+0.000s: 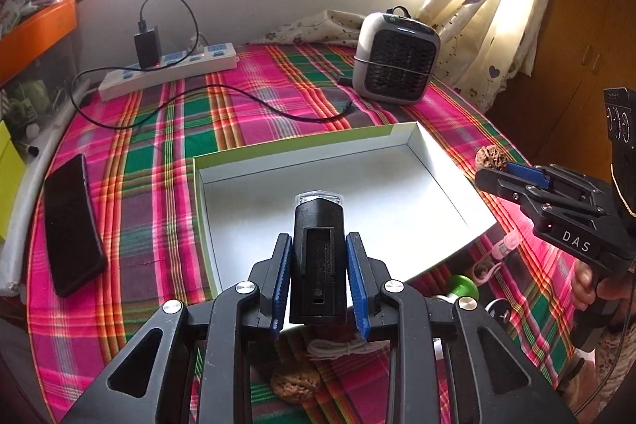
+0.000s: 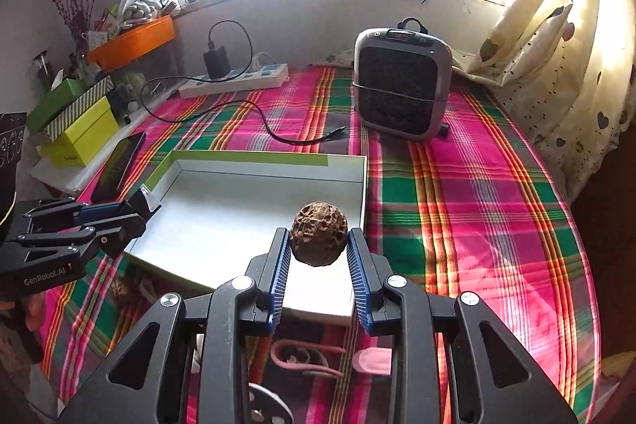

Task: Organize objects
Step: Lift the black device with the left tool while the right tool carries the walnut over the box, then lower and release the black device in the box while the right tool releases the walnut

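My left gripper (image 1: pixel 318 245) is shut on a black flashlight-like device (image 1: pixel 317 257) with a clear lens, held above the near edge of the open white box (image 1: pixel 397 177). My right gripper (image 2: pixel 318 237) is shut on a brown wrinkled walnut (image 2: pixel 318 239), held over the box's near right corner (image 2: pixel 357 185). The right gripper also shows in the left wrist view (image 1: pixel 512 173) at the box's right side. The left gripper shows in the right wrist view (image 2: pixel 131 213) at the box's left edge. The box interior shows nothing inside.
A second walnut (image 1: pixel 295 386), a white coiled cable (image 1: pixel 338 348), a green knob (image 1: pixel 463 285) and pink items (image 2: pixel 306 356) lie on the plaid cloth near me. A black phone (image 1: pixel 71 225) lies left. A heater (image 1: pixel 397 58), power strip (image 1: pixel 171 68) and black cable (image 1: pixel 258 98) sit behind.
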Demonstrator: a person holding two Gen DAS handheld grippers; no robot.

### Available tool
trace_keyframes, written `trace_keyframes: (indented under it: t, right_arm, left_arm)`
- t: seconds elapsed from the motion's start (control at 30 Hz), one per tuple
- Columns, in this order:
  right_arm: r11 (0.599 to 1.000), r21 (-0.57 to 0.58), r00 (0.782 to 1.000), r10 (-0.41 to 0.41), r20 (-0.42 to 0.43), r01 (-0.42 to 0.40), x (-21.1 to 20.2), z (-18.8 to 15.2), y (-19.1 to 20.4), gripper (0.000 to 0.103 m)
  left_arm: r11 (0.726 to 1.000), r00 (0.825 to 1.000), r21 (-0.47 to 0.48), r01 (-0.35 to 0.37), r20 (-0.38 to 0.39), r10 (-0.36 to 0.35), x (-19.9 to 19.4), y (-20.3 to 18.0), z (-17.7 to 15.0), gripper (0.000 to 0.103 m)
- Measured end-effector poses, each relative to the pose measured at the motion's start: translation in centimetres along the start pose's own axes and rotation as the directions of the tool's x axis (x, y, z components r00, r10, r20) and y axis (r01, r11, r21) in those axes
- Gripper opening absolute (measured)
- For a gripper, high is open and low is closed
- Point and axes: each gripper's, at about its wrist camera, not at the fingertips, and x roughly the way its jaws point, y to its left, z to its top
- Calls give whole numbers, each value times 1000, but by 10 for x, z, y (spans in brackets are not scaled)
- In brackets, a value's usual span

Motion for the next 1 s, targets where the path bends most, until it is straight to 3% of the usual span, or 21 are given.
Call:
trace_keyframes:
  t: [0.7, 1.0]
  right_arm:
    - [1000, -18, 995, 6, -99, -8, 79, 24, -2, 30]
    - [998, -54, 994, -22, -104, 17, 92, 25, 1, 30]
  left_arm:
    - [998, 997, -48, -49, -68, 45, 61, 33, 29, 25]
    - [998, 996, -39, -56, -69, 53, 70, 34, 30, 25]
